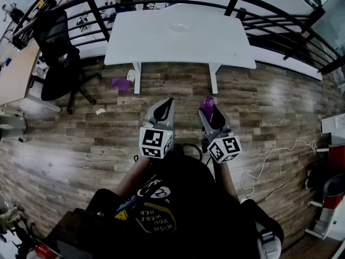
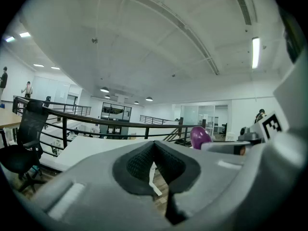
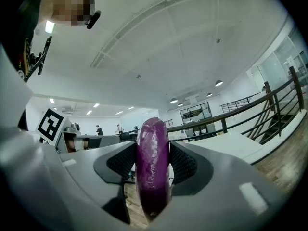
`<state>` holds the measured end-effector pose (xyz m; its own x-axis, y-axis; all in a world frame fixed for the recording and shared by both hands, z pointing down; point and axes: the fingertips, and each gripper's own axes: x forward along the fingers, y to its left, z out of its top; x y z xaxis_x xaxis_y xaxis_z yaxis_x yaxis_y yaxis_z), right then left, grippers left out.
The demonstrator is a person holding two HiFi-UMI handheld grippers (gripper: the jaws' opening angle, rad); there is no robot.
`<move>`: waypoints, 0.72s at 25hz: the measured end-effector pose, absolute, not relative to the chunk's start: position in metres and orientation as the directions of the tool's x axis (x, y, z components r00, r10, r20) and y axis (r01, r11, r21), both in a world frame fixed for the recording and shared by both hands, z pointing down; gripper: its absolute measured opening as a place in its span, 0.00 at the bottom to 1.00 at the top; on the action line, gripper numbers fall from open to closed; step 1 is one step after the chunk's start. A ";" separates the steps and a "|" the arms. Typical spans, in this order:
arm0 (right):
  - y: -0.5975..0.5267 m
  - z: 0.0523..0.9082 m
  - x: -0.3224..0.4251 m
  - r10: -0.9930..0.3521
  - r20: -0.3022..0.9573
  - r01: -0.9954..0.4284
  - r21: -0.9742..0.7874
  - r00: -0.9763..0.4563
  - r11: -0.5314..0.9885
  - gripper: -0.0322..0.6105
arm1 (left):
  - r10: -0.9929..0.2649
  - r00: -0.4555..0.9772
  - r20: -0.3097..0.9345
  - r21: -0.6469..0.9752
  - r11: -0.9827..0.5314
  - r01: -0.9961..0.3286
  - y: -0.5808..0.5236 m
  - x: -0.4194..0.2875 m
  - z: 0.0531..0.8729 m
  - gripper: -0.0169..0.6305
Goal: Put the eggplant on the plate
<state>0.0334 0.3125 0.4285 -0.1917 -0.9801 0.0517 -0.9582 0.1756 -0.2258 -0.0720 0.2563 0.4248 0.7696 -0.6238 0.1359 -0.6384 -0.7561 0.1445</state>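
My right gripper [image 3: 153,148] clamps the glossy purple eggplant [image 3: 153,177], left gripper [image 2: 154,143] pinched together, empty. I should carry it level to the round white plate [image 1: 179,27] on the white table [image 1: 151,45].

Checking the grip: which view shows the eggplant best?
The right gripper view: the eggplant fills the middle, clamped upright between the right gripper's pads. The head view and left gripper view show only its purple tip.
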 end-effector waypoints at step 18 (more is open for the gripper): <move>0.312 0.432 0.047 -0.980 0.028 -0.941 -0.287 -0.195 0.179 0.40 | -0.602 0.784 0.149 0.151 -0.770 -0.620 0.255 -0.049 0.435 0.03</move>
<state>0.0473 0.3117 0.4325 -0.1949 -0.9804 0.0282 -0.9411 0.1788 -0.2871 -0.0493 0.2545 0.4347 0.7841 -0.6024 0.1493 -0.6202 -0.7697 0.1512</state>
